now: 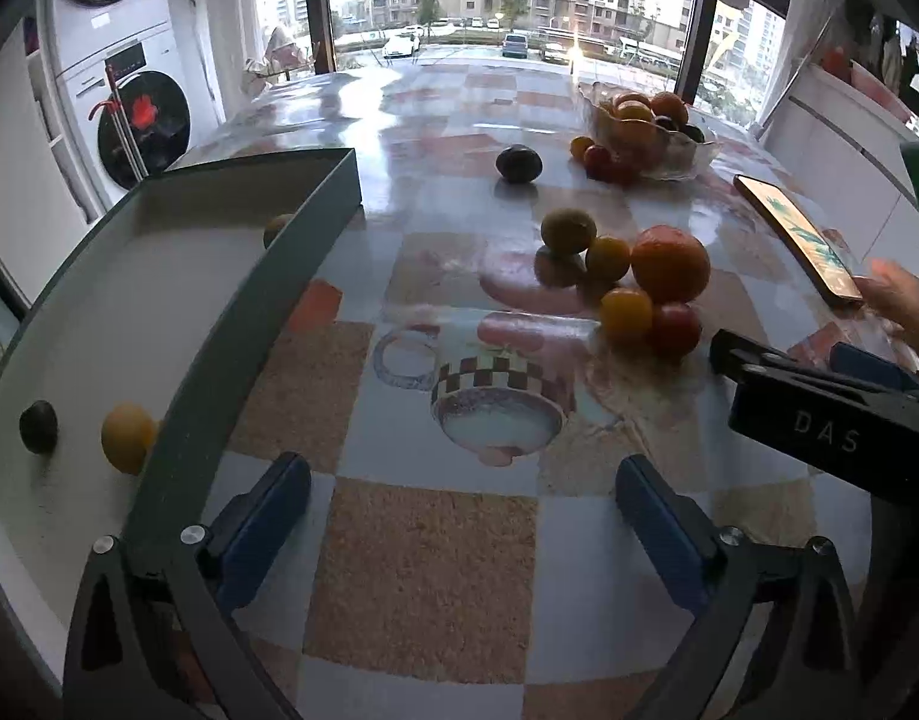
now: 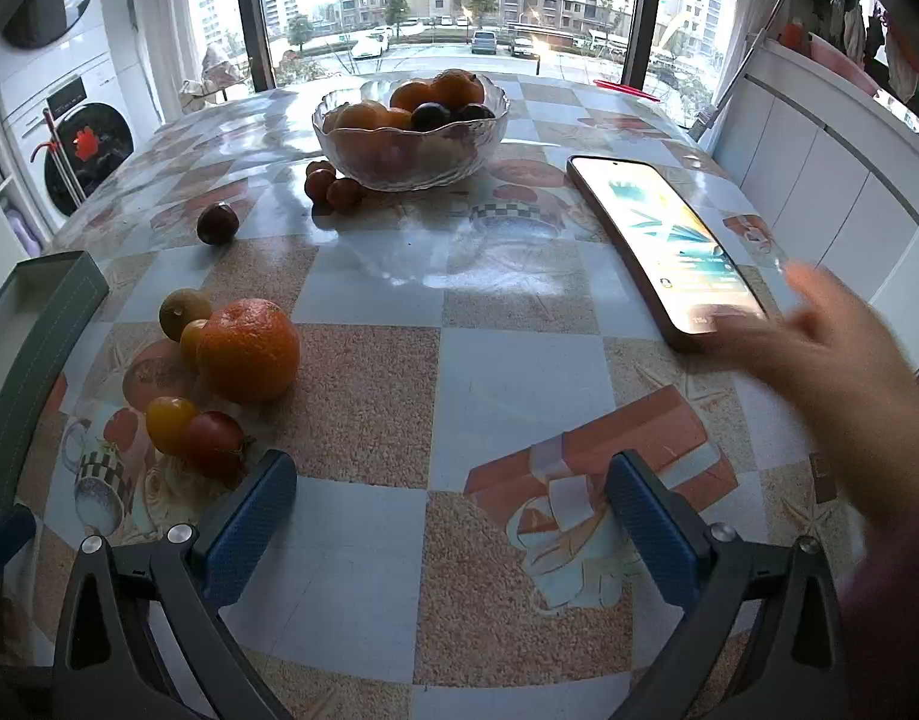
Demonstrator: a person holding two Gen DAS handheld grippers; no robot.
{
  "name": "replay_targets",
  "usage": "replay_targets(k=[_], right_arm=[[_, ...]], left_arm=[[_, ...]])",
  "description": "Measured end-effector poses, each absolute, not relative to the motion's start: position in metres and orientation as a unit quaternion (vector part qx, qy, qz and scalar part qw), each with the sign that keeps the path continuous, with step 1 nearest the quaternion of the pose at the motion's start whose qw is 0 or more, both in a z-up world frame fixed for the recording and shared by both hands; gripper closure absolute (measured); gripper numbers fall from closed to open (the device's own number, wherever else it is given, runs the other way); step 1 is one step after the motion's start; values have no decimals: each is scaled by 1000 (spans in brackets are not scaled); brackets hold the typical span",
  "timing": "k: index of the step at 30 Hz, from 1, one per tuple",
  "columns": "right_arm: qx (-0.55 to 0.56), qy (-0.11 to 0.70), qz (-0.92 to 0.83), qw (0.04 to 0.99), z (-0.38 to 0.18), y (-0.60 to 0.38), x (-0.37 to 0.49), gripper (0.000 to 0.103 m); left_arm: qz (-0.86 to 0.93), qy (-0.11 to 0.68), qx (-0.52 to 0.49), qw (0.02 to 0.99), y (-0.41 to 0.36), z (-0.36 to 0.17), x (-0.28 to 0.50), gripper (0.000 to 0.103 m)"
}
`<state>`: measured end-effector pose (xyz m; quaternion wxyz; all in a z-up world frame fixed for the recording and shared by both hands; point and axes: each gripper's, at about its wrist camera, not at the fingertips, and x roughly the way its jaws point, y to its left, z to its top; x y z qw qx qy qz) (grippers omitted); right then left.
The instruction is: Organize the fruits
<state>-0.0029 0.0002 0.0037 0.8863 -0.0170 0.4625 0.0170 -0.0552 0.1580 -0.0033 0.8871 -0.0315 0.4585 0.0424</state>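
My left gripper point(image 1: 462, 531) hangs open over bare tablecloth, nothing between its blue pads. To its left stands a grey-green box point(image 1: 249, 312) holding a dark fruit point(image 1: 38, 426), a yellow fruit point(image 1: 128, 437) and a greenish one point(image 1: 277, 229). Ahead lies a cluster: an orange point(image 1: 669, 264), a green-yellow fruit point(image 1: 567, 230), yellow tomatoes point(image 1: 625, 315) and a red tomato point(image 1: 675, 329). My right gripper point(image 2: 450, 525) is open and empty too, with the orange point(image 2: 247, 348) and the red tomato point(image 2: 214, 441) to its left.
A glass bowl point(image 2: 411, 171) full of fruit stands at the back, small tomatoes point(image 2: 333, 186) beside it. A dark plum point(image 2: 217, 223) lies alone. A lit phone point(image 2: 663, 240) lies at the right, a blurred hand point(image 2: 819, 348) over its near end. Windows and cabinets surround the table.
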Motion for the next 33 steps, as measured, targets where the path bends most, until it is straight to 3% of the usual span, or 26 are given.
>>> replay_targets(k=[33], right_arm=[[-17, 462, 17, 886, 4, 0, -3, 0]], left_arm=[[42, 459, -32, 887, 159, -5, -53, 1]])
